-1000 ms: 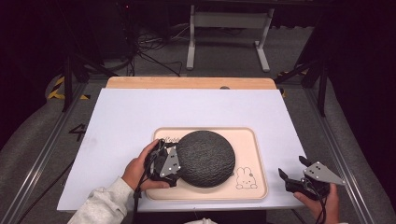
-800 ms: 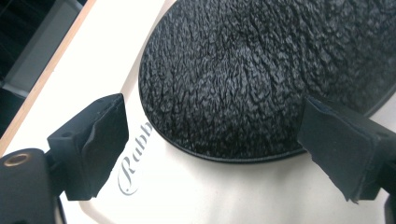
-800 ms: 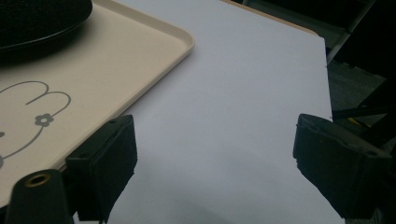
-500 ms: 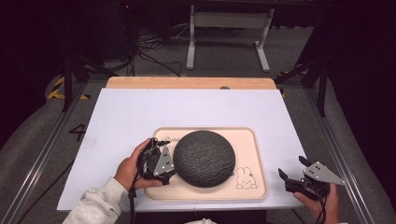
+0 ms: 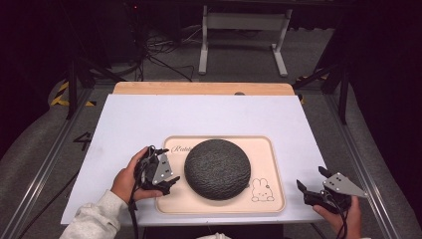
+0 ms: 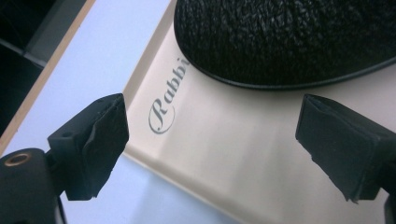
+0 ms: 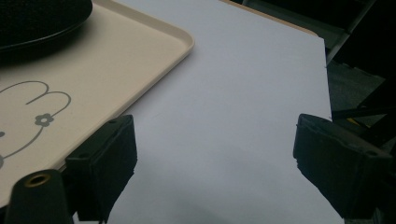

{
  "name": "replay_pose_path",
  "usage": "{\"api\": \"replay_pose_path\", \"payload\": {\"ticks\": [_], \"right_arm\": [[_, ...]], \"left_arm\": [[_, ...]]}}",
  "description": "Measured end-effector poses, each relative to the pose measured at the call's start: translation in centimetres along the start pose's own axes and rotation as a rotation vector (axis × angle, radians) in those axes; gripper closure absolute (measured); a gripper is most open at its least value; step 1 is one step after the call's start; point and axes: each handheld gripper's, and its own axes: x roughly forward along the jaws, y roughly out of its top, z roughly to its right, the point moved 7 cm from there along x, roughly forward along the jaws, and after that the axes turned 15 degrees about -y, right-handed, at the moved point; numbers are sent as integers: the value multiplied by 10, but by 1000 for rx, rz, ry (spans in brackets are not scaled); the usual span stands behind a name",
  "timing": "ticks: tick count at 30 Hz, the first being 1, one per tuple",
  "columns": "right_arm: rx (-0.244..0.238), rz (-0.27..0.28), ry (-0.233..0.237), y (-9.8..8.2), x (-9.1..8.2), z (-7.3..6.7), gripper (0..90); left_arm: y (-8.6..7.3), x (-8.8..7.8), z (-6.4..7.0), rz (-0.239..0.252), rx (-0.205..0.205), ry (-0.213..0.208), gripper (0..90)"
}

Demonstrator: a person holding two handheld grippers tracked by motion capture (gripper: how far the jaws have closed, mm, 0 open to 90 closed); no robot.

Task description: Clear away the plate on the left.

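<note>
You see the worktop (image 5: 149, 119) evenly lit from above, its surroundings dark. Expect soft high-view detail, blurred tongs in both gripper views, and mild sheen on the tray (image 6: 224, 154).

A dark textured round dome (image 5: 217, 168) rests on a cream rectangular rabbit-printed tray (image 5: 276, 164) atop a white sheet (image 5: 199, 117).

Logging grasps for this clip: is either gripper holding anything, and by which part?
Nothing is held. The left gripper and the right gripper are both open and empty.
</note>
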Motion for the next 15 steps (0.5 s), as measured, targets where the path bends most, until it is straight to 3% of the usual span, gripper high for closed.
{"api": "replay_pose_path", "payload": {"ticks": [15], "right_arm": [[0,-2,1,0,0,-1,139]], "left_arm": [[-31,-14,-10,-22,-65,37,105]]}}
